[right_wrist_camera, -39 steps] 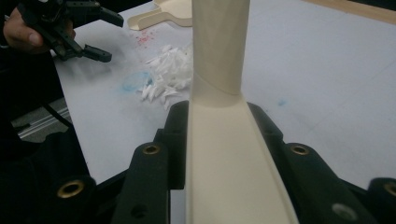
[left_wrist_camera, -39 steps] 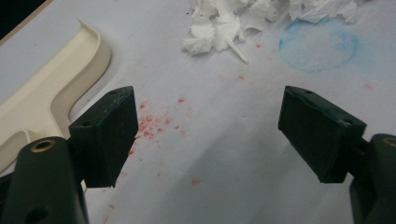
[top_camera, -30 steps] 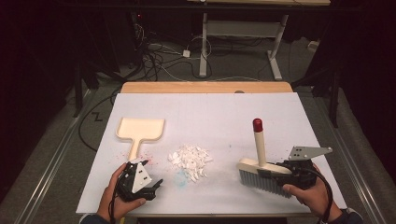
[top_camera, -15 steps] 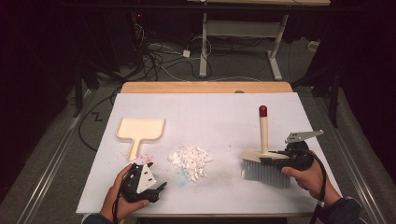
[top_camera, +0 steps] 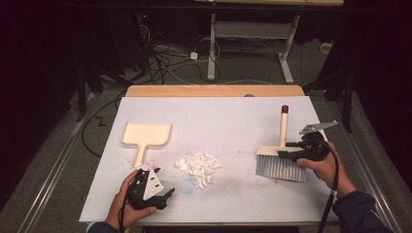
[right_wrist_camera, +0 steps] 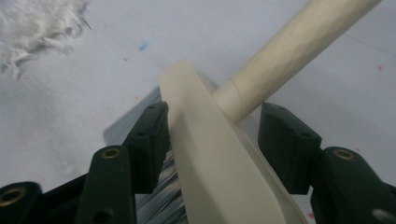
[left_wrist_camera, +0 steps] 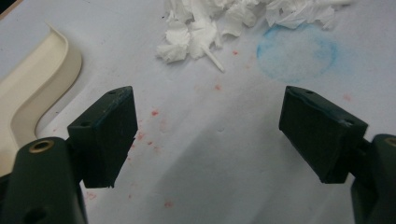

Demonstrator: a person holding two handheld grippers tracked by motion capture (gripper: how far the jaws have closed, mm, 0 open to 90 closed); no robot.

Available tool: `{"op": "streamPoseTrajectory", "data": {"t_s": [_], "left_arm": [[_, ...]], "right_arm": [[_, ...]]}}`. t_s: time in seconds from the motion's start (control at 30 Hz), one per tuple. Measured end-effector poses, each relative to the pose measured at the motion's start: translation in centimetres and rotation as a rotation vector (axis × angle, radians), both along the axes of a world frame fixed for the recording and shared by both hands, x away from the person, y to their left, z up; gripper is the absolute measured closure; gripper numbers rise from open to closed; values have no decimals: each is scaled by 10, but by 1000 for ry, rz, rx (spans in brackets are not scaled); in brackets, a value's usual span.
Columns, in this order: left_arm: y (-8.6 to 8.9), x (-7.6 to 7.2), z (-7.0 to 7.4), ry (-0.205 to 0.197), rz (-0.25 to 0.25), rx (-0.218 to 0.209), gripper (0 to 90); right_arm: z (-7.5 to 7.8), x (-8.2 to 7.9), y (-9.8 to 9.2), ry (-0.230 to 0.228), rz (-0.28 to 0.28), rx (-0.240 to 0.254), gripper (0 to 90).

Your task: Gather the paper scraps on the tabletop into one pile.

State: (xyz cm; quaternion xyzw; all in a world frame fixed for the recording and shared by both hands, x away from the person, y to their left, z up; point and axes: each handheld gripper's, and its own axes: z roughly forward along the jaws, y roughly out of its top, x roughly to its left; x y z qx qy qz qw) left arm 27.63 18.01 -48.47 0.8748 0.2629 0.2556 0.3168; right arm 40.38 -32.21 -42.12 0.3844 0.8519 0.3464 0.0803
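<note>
Cream plastic makes up both tools: the dustpan (top_camera: 146, 135) lies flat at about ten o'clock from the heap of torn white paper scraps (top_camera: 197, 165), its handle turned toward the person so that it can be taken up from the near side; the brush (top_camera: 281, 158) stands at three o'clock from the heap, bristles down on the white table sheet (top_camera: 223, 121), its red-tipped handle upright.

The right gripper (top_camera: 290, 150) is set around the brush head; its jaws have just been opening, and in the right gripper view a gap is seen at the right pad (right_wrist_camera: 285, 140) while the left pad lies close against the cream back, so the brush is judged to be released or nearly so, left standing within reach.

The left gripper (top_camera: 163, 196), at seven o'clock from the heap, is held wide apart with nothing between its jaws.

From above, the overall layout is given; in the left gripper view, red specks and a faint blue ring (left_wrist_camera: 296, 51) on the sheet are made plain.
</note>
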Motion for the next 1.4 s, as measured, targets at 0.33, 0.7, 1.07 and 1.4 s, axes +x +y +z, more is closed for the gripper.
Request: {"op": "streamPoseTrajectory", "data": {"t_s": [0.33, 0.7, 1.07, 1.4], "left_arm": [[-1, 0, 0, -1, -6, 1, 186], [-1, 0, 0, -3, -16, 10, 186], [-1, -1, 0, -12, -20, 16, 186], [2, -3, 3, -28, -4, 6, 186]], "right_arm": [[-8, 12, 3, -123, -89, -99, 634], [-21, 19, -4, -150, -246, -245, 900], [-37, 25, 3, -140, -218, -212, 884], [0, -13, 0, -334, -210, -86, 627]]}}
